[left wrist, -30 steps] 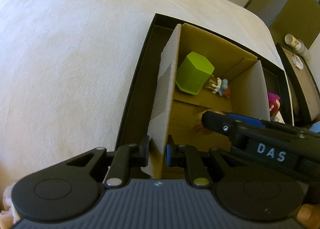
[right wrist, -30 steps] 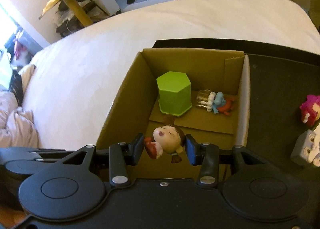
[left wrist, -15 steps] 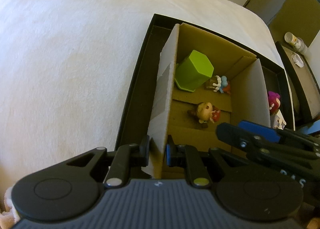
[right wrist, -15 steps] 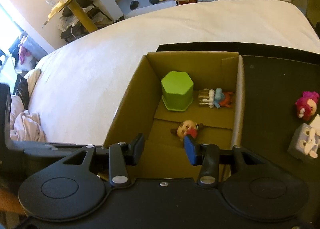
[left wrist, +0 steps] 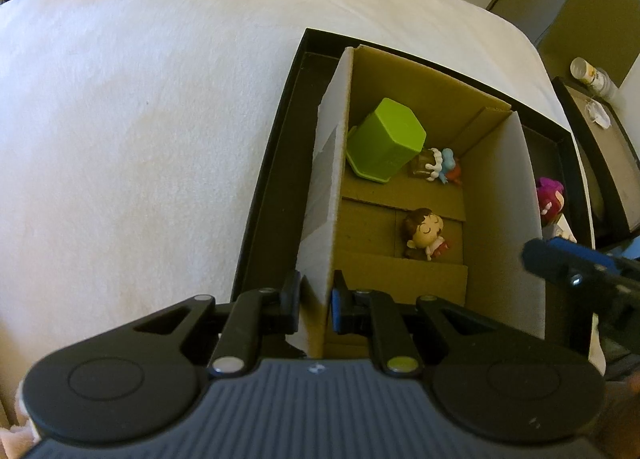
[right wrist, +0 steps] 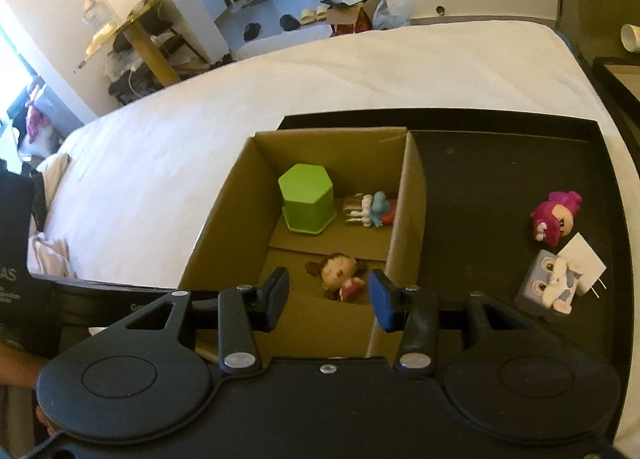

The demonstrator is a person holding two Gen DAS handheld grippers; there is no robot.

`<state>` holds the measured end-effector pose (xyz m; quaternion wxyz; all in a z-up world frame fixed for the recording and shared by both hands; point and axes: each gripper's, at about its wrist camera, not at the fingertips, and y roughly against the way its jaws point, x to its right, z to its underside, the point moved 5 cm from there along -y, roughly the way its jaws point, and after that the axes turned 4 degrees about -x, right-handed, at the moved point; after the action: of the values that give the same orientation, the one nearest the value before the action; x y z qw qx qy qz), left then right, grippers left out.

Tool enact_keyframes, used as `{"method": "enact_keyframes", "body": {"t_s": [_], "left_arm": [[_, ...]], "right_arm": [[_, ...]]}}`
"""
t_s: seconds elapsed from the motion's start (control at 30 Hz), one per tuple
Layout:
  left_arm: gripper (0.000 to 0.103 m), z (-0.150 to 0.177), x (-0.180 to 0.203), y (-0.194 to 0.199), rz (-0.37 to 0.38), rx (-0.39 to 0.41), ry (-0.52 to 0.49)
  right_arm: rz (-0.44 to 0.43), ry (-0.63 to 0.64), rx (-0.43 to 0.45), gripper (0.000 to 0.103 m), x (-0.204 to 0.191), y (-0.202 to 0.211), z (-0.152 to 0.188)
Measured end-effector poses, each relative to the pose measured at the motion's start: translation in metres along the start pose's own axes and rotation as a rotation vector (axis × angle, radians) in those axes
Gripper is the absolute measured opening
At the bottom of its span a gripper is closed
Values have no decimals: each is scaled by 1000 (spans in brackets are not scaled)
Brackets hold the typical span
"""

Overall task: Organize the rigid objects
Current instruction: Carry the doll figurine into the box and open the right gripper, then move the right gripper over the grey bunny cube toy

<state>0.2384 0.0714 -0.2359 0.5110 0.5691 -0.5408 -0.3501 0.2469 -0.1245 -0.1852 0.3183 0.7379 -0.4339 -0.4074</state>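
Figurine (right wrist: 340,274) with brown hair lies in the cardboard box (right wrist: 404,219), seemingly just beyond the right gripper (right wrist: 329,295), whose jaws stand empty; left gripper (left wrist: 316,305) pinches the box's wall.

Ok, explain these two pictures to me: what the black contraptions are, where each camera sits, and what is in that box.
Each black contraption is a hand-held gripper with a camera looking along its fingers. One picture is from the left gripper, shut on the cardboard box wall. The other is from the right gripper, open and empty above the box. Inside lie a green hexagonal container, a brown-haired doll and a small blue-and-white figure. On the black tray beside it sit a pink toy and a grey toy.
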Motion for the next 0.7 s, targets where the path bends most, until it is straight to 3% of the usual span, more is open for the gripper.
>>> {"method": "enact_keyframes", "body": {"t_s": [0.7], "left_arm": [[13,1,2,3,-23,11,3]], "right_arm": [[96,-103,56,45,77,23,11]]}}
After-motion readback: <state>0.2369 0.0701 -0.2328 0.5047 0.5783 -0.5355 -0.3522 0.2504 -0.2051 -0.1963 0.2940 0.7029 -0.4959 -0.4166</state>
